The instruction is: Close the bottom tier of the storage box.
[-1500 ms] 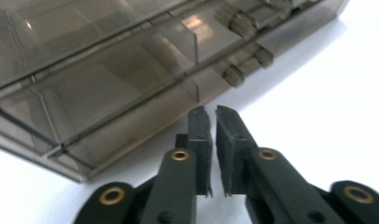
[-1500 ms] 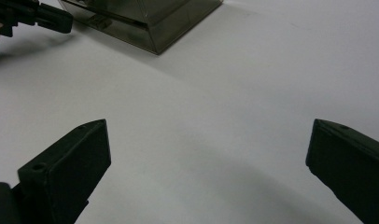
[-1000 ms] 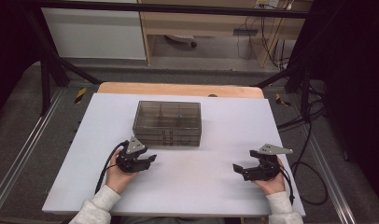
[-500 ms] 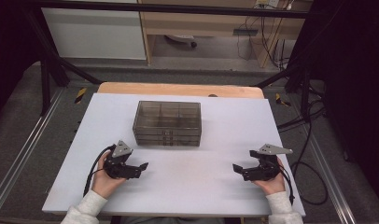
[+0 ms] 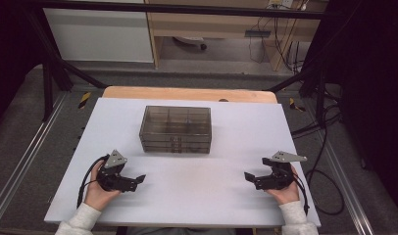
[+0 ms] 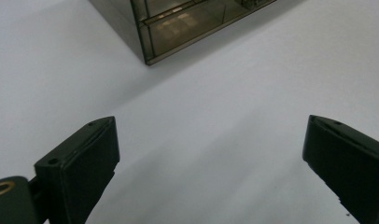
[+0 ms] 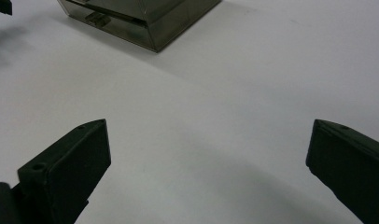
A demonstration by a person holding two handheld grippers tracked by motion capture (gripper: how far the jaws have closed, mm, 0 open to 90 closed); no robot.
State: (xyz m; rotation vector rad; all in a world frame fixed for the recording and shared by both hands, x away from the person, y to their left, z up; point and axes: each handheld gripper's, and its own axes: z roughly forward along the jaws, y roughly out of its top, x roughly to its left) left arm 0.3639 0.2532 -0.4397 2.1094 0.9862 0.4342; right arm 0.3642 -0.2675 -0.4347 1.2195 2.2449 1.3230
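Observation:
A smoky see-through drawer box (image 5: pixel 175 129) stands in the middle of the white table (image 5: pixel 197 196). My left gripper (image 5: pixel 137 180) rests at the front left, held by a hand and pointing right. Its jaws have just been opening and now stand wide with nothing between them. In the left gripper view the left gripper (image 6: pixel 211 123) frames bare table, with a corner of the box (image 6: pixel 178 23) ahead. My right gripper (image 5: pixel 251 179) sits at the front right, pointing left, open and empty. In the right gripper view the right gripper (image 7: pixel 210 123) faces the box (image 7: pixel 131 18).
A wooden strip (image 5: pixel 187 93) runs along the table's far edge. Black frame bars and cables (image 5: pixel 324 147) stand around the table, with metal rails (image 5: pixel 25 161) on the floor at both sides. A wide stretch of white table lies between the two grippers.
My left gripper has drawn back from the box's front left corner toward the table's front left, and its jaws have spread wider. The right gripper has stayed put.

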